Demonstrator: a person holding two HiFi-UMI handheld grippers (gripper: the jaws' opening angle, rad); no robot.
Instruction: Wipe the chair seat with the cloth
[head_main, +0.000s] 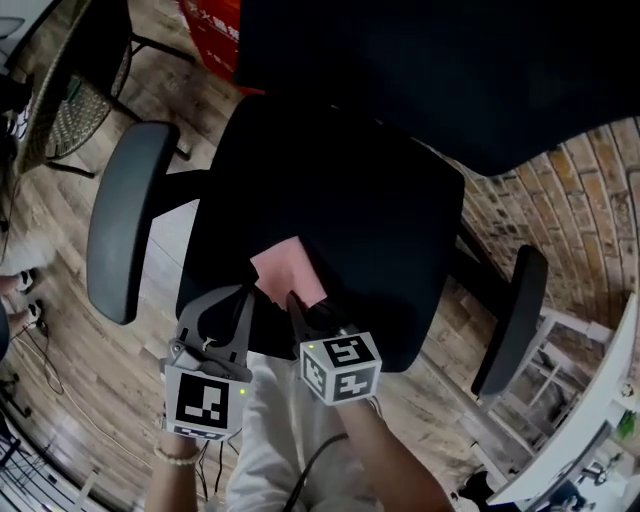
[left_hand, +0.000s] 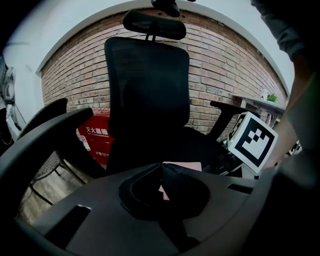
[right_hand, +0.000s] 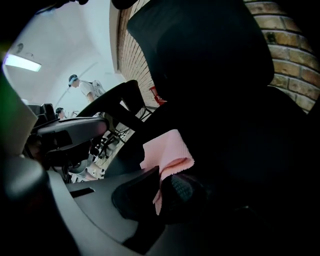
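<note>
Slippage threatens: left gripper (left_hand: 161, 174) and right gripper (right_hand: 161, 181) pinch only the pink cloth's (right_hand: 167, 150) edge; chair seat (head_main: 340, 200) friction could tug it free.

Two hand-held grippers, left (head_main: 248, 293) and right (head_main: 296, 301); one cloth (head_main: 288, 272); one black chair (head_main: 345, 215) with two armrests (head_main: 125, 220); one mesh chair (head_main: 68, 112); one red box (head_main: 212, 35)
</note>
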